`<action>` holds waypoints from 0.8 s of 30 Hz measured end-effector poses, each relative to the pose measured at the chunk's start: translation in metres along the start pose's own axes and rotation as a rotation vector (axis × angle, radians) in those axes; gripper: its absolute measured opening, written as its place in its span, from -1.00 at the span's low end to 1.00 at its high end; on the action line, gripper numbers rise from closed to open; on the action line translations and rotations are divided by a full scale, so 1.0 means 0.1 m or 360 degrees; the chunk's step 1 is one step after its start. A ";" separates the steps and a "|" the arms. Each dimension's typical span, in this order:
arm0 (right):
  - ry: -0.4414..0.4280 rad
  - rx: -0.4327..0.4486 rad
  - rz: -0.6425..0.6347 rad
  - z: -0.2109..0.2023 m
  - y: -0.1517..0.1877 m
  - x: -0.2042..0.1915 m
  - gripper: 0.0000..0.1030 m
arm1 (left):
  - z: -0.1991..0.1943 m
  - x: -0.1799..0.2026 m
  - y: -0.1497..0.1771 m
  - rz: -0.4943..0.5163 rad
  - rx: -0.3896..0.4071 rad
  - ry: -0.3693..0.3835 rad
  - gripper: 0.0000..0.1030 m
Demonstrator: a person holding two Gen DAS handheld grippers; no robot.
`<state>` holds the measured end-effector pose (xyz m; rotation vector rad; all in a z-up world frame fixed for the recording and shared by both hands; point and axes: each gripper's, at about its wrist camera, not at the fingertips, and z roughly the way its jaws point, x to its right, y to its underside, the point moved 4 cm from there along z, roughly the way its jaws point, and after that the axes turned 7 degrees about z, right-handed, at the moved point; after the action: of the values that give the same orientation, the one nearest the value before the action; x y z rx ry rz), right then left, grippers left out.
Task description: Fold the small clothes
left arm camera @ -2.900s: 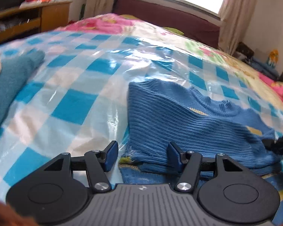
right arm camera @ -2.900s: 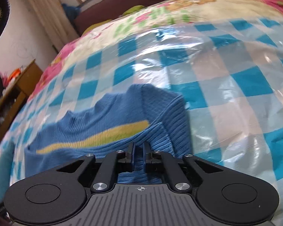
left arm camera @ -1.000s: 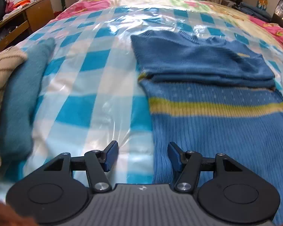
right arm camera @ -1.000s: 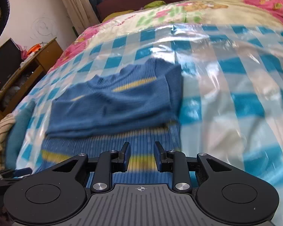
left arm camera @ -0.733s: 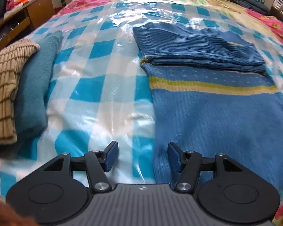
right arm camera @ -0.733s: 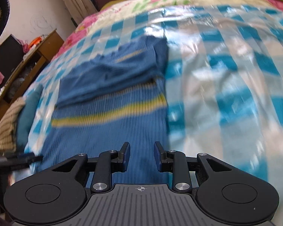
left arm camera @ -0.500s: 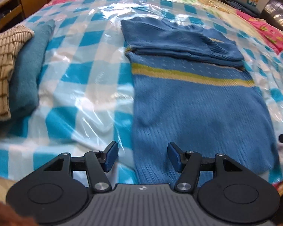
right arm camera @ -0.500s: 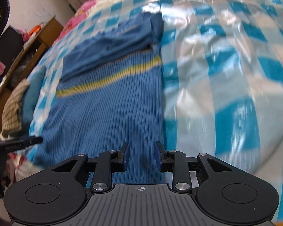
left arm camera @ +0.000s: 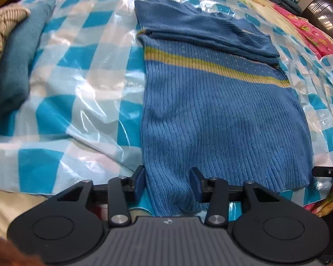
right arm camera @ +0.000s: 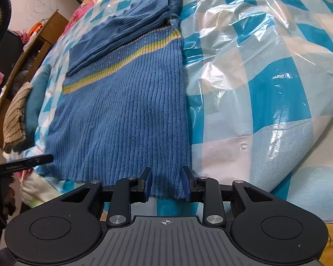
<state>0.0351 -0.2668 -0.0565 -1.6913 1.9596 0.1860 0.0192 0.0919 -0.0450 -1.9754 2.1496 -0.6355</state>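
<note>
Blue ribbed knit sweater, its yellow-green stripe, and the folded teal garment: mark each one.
Blue ribbed knit sweater (left arm camera: 221, 119): left wrist view, middle of the flat body panel.
Yellow-green stripe (right arm camera: 122, 64): right wrist view, midway along the band.
Folded teal garment (left arm camera: 18, 59): left wrist view, its top face.

striped cloth (left arm camera: 2, 26) cropped, desk (right arm camera: 22, 57) contents blurred

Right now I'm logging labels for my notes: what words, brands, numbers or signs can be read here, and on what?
No text reads clearly.
Pale print on the black bar: too small and blurred to read.
Crosshair sign, no words, on the grey ribbed plate.
Small emblem on the left view's grey plate: no legible letters.
Blue sweater: no label shows.
</note>
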 end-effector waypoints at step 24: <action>-0.0184 -0.0015 0.0227 0.09 -0.01 0.12 -0.72 | 0.06 -0.13 0.09 -0.0197 -0.0032 0.0164 -0.67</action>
<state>0.0378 -0.2733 -0.0692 -1.5119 1.9960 0.3382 0.0149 0.1041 -0.0559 -2.1441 2.1108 -0.7538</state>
